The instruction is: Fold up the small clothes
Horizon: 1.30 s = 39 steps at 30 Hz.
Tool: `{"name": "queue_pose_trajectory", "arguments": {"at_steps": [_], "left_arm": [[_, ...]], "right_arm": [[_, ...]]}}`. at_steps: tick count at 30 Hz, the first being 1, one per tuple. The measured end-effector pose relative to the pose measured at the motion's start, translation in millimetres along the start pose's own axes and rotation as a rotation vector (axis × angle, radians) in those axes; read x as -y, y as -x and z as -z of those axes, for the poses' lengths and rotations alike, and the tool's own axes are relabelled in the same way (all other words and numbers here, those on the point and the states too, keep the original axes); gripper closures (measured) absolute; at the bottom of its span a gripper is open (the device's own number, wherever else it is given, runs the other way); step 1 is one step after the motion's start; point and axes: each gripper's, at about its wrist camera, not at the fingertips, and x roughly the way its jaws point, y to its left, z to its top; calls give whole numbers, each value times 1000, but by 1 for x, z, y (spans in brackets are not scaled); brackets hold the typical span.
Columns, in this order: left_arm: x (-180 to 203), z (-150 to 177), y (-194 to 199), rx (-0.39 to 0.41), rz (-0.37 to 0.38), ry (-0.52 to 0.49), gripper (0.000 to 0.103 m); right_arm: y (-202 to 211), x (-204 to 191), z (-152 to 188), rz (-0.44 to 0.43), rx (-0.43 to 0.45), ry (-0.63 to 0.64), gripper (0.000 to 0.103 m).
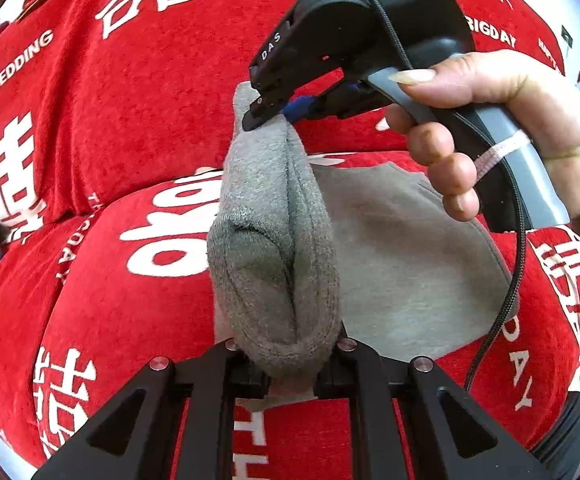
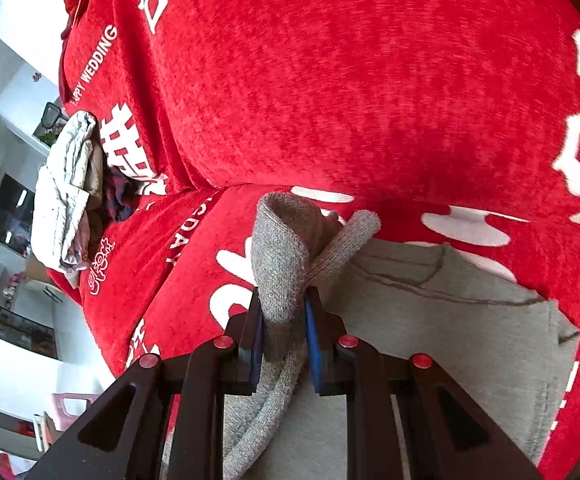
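A small grey knit garment (image 1: pixel 402 264) lies partly flat on a red sofa cover (image 1: pixel 137 112) with white lettering. One thick hemmed edge of it (image 1: pixel 273 248) is lifted and stretched between the two grippers. At the bottom of the left wrist view my left gripper (image 1: pixel 290 362) is shut on the near end of that edge. A hand (image 1: pixel 502 120) carries my right gripper (image 1: pixel 255 118), shut on the far end. The right wrist view shows my right gripper (image 2: pixel 283 316) with blue pads (image 2: pixel 312 344) pinching the grey edge (image 2: pixel 277 264), and the rest of the garment (image 2: pixel 442 320) spread to the right.
A pile of other clothes (image 2: pixel 65 192), pale and dark pieces, sits on the sofa seat at the left. The padded red backrest (image 2: pixel 350 80) rises behind the garment. A black cable (image 1: pixel 506 300) hangs from the right gripper. Room furniture (image 2: pixel 9 216) shows beyond the sofa's left end.
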Motion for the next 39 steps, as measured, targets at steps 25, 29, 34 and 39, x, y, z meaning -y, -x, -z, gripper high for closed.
{"name": "queue_pose_trajectory", "arguments": {"at_steps": [25,29,34,39], "left_arm": [[55,0,-36,-95,9,-70,88],[51,-2,-38,-102,35,-50,88],[51,-4,-38,-107,40,-37,88],[49,-7,-35,-98,40,-31,88]], "right_arm": [[5,108,38,-58,-36,-187,54],[12,132,53,-207,9,-286,28],[-9,142,66,-308,-34,-352,28],[-37,125,58,-331,-47,-328,33]]}}
